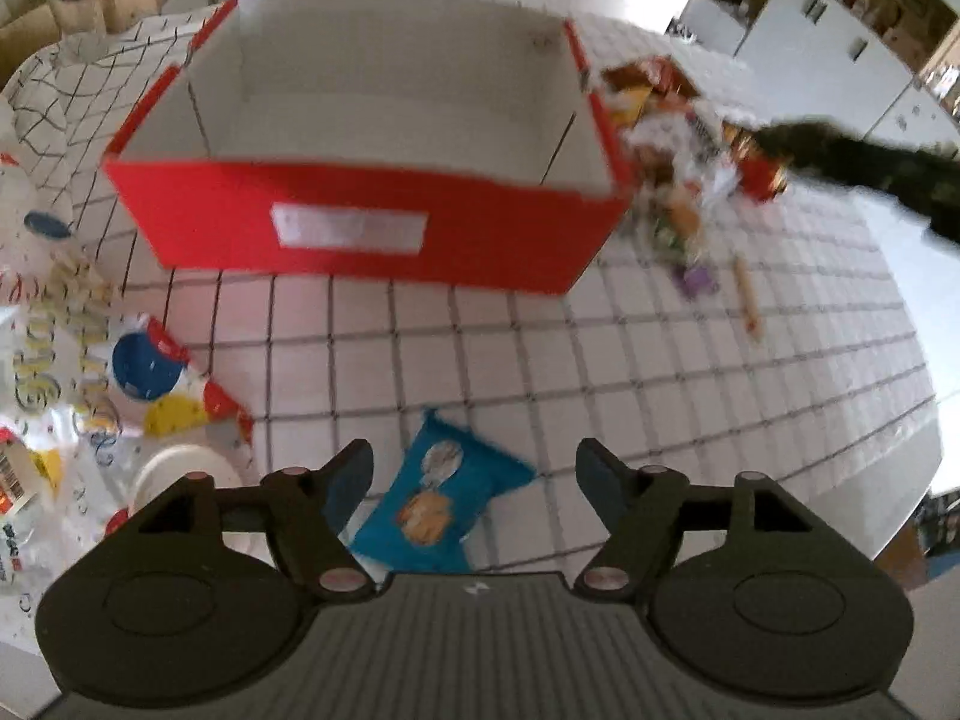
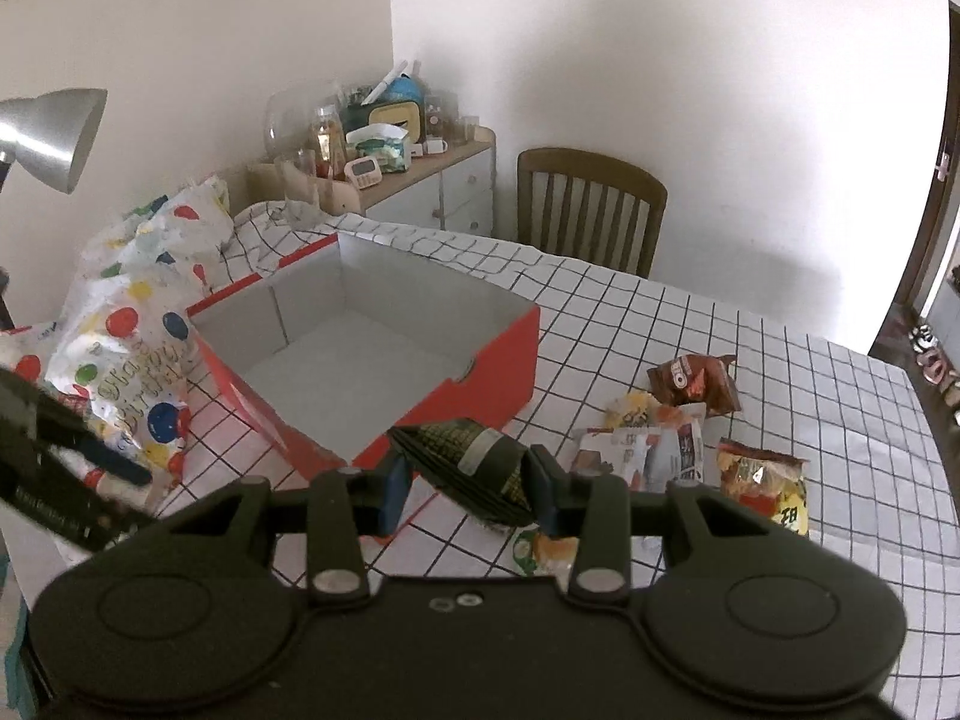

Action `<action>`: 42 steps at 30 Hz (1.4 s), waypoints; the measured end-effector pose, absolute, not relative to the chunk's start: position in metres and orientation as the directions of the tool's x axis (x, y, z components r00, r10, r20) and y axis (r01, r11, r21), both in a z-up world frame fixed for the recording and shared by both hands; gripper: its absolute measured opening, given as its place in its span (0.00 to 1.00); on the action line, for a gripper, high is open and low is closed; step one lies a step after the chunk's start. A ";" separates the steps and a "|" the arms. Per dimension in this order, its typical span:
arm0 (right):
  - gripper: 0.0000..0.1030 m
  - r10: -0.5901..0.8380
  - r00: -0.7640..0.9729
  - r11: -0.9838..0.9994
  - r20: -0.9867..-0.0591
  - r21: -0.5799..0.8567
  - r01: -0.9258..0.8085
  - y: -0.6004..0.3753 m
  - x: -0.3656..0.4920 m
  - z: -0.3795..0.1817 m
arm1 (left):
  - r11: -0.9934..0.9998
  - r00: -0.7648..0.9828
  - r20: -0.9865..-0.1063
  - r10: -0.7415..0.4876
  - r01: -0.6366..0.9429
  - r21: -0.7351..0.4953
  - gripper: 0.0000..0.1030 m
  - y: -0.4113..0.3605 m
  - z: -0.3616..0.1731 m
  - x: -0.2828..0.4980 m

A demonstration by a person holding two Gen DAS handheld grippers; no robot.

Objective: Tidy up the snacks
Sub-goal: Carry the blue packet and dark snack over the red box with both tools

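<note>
Red box (image 1: 360,228) rim, bare cloth (image 1: 660,390) beside

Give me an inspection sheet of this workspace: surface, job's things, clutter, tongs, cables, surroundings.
Surface: table under a white grid cloth.
Job's things: red box, open, nothing seen inside; blue packet lying on the cloth in front of it; snack pile beside the box.
Clutter: balloon-print bag beside the box; pencil-like stick.
Tongs: left tongs open above the blue packet, not touching it; right tongs shut on a dark packet.
Cables: nothing seen.
Surroundings: chair, cluttered sideboard, lamp, white cabinets.
</note>
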State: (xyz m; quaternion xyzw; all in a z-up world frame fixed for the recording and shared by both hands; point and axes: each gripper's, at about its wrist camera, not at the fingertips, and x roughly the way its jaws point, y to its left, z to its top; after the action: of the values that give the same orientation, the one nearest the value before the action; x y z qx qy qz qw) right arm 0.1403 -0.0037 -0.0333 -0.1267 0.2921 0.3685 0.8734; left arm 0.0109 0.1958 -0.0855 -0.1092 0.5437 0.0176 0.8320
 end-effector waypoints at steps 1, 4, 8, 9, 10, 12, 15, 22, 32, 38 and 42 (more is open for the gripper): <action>0.39 0.573 0.556 0.696 -0.602 -0.001 -0.718 -0.005 0.140 -0.033 | 0.978 0.396 -0.914 -0.089 -0.140 -0.156 0.72 0.197 -0.092 0.009; 0.39 0.582 0.551 0.693 -0.599 0.010 -0.721 -0.009 0.138 -0.032 | 0.980 0.351 -0.929 -0.117 -0.108 -0.164 0.72 0.196 -0.112 0.007; 0.39 0.576 0.551 0.699 -0.603 0.014 -0.715 -0.009 0.134 -0.035 | 0.983 0.309 -0.941 -0.137 -0.076 -0.168 0.72 0.190 -0.132 0.011; 0.39 0.574 0.553 0.701 -0.605 0.013 -0.713 -0.010 0.133 -0.035 | 0.985 0.305 -0.944 -0.128 -0.071 -0.157 0.72 0.189 -0.135 0.012; 0.39 0.570 0.554 0.704 -0.607 0.013 -0.710 -0.010 0.133 -0.036 | 0.987 0.301 -0.946 -0.119 -0.064 -0.145 0.72 0.188 -0.138 0.013; 0.39 0.565 0.556 0.708 -0.609 0.011 -0.707 -0.012 0.131 -0.037 | 0.989 0.297 -0.949 -0.106 -0.063 -0.131 0.71 0.189 -0.143 0.015; 0.39 0.556 0.561 0.714 -0.613 0.007 -0.700 -0.013 0.129 -0.038 | 0.991 0.299 -0.950 -0.091 -0.065 -0.115 0.57 0.191 -0.146 0.017; 0.39 0.542 0.574 0.727 -0.614 0.001 -0.686 -0.014 0.127 -0.038 | 0.994 0.314 -0.948 -0.055 -0.076 -0.083 0.40 0.188 -0.147 0.017; 0.39 0.549 0.576 0.718 -0.606 -0.012 -0.696 -0.002 0.129 -0.034 | 0.975 0.400 -0.906 -0.135 -0.107 -0.193 0.40 0.189 -0.095 0.013; 0.39 0.562 0.568 0.699 -0.601 -0.021 -0.714 0.012 0.132 -0.031 | 0.971 0.504 -0.850 -0.154 -0.083 -0.225 0.40 0.192 -0.044 0.024; 0.39 0.575 0.563 0.685 -0.593 -0.027 -0.728 0.025 0.134 -0.028 | 0.968 0.565 -0.813 -0.144 -0.089 -0.233 0.40 0.199 -0.017 0.038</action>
State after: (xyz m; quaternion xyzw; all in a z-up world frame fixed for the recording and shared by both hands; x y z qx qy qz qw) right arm 0.1337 0.0245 -0.0279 -0.1358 0.2817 0.3728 0.8736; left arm 0.0384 0.1987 -0.0170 -0.1247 0.4663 -0.0156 0.8757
